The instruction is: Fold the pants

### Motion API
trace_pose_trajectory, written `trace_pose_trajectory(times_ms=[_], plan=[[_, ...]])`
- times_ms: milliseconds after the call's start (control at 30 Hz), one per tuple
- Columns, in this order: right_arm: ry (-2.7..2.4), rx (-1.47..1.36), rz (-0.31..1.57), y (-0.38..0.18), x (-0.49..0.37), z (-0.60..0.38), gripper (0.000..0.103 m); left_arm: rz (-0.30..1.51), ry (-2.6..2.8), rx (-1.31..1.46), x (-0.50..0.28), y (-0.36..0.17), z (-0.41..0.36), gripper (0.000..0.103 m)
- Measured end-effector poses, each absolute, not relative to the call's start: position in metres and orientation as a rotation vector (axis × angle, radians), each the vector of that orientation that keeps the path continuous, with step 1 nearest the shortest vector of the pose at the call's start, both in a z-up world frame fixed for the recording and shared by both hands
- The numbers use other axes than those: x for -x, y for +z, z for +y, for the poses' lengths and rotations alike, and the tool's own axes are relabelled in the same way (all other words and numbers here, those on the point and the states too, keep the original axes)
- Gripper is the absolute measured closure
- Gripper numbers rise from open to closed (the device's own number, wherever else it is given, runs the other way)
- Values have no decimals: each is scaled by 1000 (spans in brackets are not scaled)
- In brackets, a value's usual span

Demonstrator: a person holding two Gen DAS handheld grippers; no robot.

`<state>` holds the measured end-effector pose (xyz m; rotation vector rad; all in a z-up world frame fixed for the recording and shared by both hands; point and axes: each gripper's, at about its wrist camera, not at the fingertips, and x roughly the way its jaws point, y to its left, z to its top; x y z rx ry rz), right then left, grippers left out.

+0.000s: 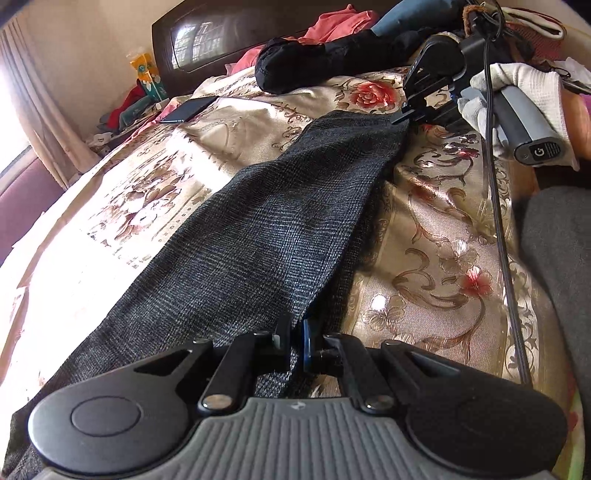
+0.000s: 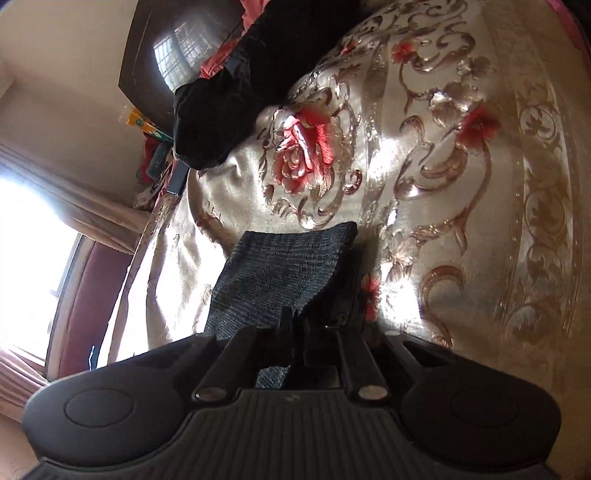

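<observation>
Dark grey woven pants [image 1: 258,236] lie stretched lengthwise across a gold floral bedspread [image 1: 436,236]. My left gripper [image 1: 297,336] is shut on the near edge of the pants. My right gripper [image 1: 406,116], held by a white-gloved hand [image 1: 524,92], is shut on the far end of the pants. In the right wrist view the right gripper [image 2: 295,325] pinches the right edge of the pants [image 2: 280,273], whose end lies flat on the bedspread [image 2: 461,184].
Black garment [image 1: 314,66] and pink clothes [image 1: 340,24] lie by the dark headboard [image 1: 207,40]. A phone [image 1: 188,109] lies on the bed. A cable [image 1: 498,206] runs along the right. A curtained window [image 2: 33,258] is at left.
</observation>
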<state>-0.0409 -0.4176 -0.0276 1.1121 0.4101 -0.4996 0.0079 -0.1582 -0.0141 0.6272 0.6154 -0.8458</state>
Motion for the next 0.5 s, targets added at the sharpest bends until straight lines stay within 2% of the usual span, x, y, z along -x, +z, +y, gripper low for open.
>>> trace_pose_trajectory(times_ms=[100,133,333,467,500], plan=[[-518,-1074,434,-27,38,-420,94,630,-847,-603,-8,-12,-151,83],[-518,-1059,446,-26,33,-420,98,632,-845,-597,-7,-12,-150,83],[-422,-990,323,6,20,-415,100,625,-835,-598,-5,-13,-148,82],[-512,-946,516,-27,9,-424,98,627,-833,-583,-5,-15,-145,82],[-492,-985,508,-36,13,-426,98,626,-832,-584,-4,-15,-144,82]])
